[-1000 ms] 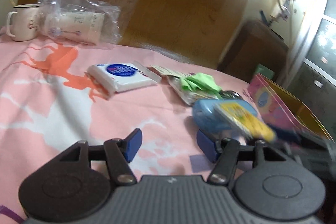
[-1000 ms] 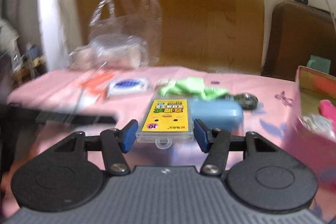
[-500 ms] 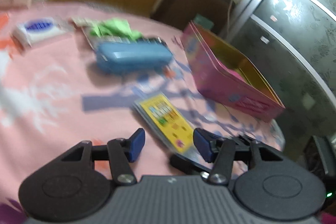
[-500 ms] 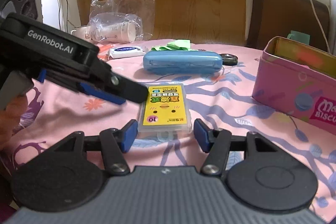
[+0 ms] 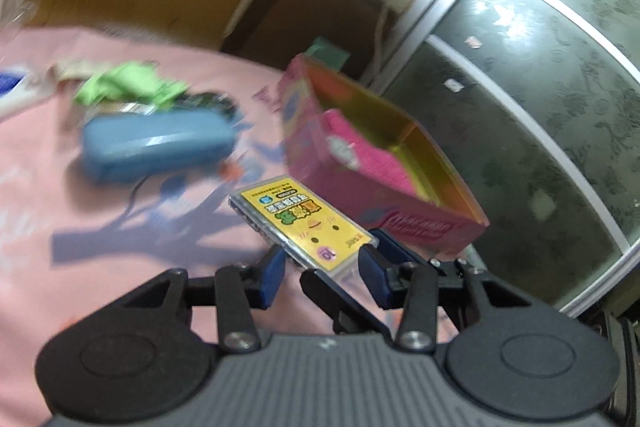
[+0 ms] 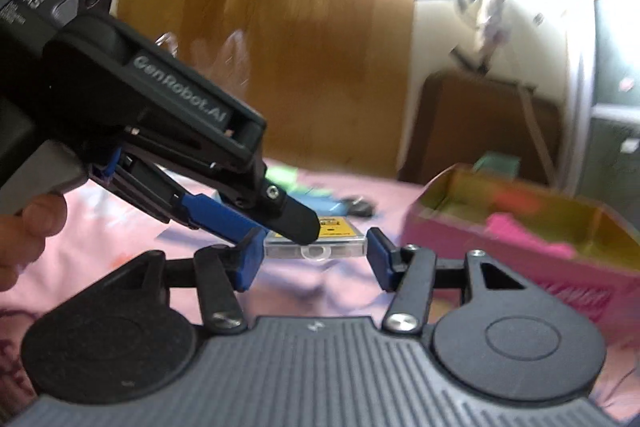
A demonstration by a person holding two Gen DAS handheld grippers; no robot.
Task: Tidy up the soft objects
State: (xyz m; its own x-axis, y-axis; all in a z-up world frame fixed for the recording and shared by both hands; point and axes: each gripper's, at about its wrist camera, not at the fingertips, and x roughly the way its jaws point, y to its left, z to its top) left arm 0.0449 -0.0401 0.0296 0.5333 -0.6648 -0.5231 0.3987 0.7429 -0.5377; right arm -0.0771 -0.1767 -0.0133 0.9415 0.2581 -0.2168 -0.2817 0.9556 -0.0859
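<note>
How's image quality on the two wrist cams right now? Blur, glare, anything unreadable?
Left wrist: motion blur smears the blue case and green cloth; yellow pack stays fairly sharp. Right wrist: window glare blows out the upper right, the pink tin is soft, and the left gripper covers most of the pack.

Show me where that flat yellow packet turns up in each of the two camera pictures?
Left wrist view: yellow packet sits low centre, just ahead of the tongs.
Right wrist view: yellow packet sits centre, partly hidden by the other tongs' tip.
Shared landmark: pink tin, to the packet's right in both.
</note>
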